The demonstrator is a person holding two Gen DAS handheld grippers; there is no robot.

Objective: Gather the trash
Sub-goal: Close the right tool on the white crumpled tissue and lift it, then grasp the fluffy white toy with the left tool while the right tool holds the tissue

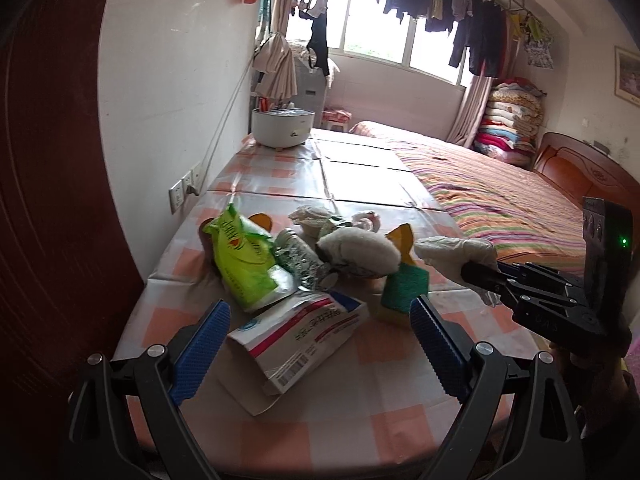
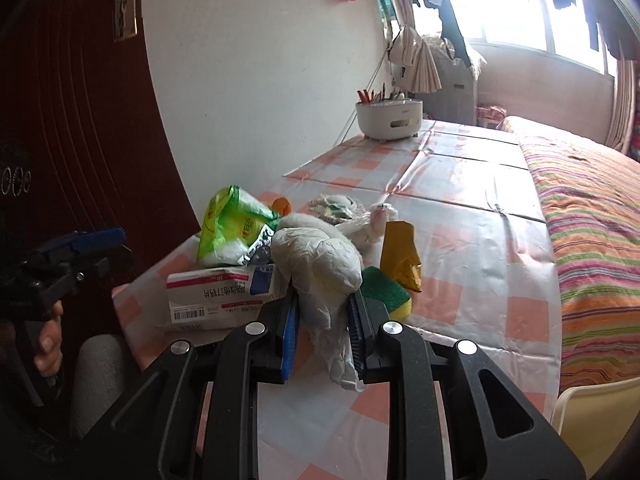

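Note:
A heap of trash lies on the checked tablecloth (image 1: 360, 408): a green snack bag (image 1: 240, 256), a white medicine box (image 1: 300, 336), a foil blister pack (image 1: 300, 260), a green and yellow sponge (image 1: 402, 292) and a yellow wrapper (image 2: 400, 256). My left gripper (image 1: 320, 344) is open, its jaws either side of the medicine box. My right gripper (image 2: 324, 328) is shut on a crumpled white plastic glove (image 2: 316, 268), held above the table's near edge; the glove also shows in the left wrist view (image 1: 456, 254).
A white pot (image 1: 282, 126) stands at the table's far end by the wall. A bed with a striped cover (image 1: 500, 204) borders the table on the right. A dark door (image 2: 80, 120) is at the left. A cream chair back (image 2: 600, 420) is at the near right.

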